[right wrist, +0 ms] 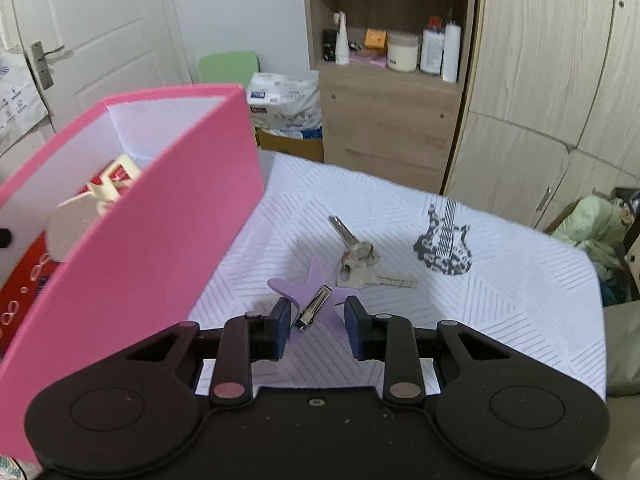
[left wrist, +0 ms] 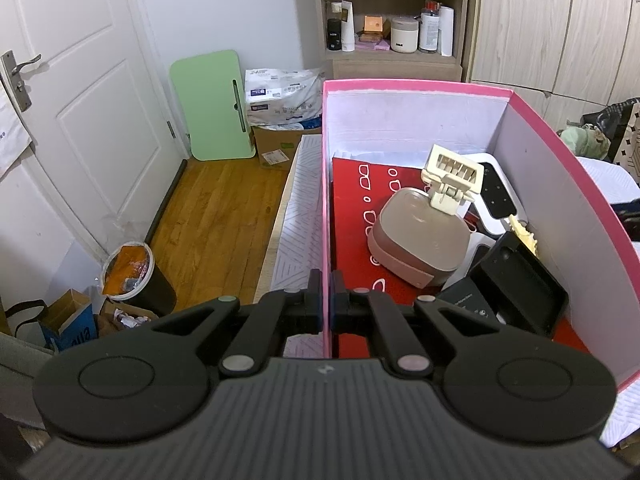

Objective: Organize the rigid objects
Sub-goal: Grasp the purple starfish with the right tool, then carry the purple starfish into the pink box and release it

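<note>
My left gripper (left wrist: 326, 304) is shut on the near left wall of the pink box (left wrist: 416, 85), whose edge runs between the two fingers. Inside lie a cream hair claw (left wrist: 450, 180), a taupe case (left wrist: 416, 236), a white device (left wrist: 496, 188) and a black tray (left wrist: 520, 280). In the right wrist view the pink box (right wrist: 160, 216) stands at the left. My right gripper (right wrist: 317, 318) is shut on a purple star-shaped hair clip (right wrist: 310, 280) with a metal clasp, low over the white cloth. Just beyond it lie keys (right wrist: 360, 260) and a black-and-white guitar-shaped piece (right wrist: 442, 246).
A white patterned cloth (right wrist: 520, 300) covers the table, whose left edge drops to a wooden floor (left wrist: 216, 216) with a bin (left wrist: 132, 276). A shelf unit (right wrist: 388, 80) and wardrobe (right wrist: 540, 60) stand behind. Green fabric (right wrist: 592, 220) sits off the table's right edge.
</note>
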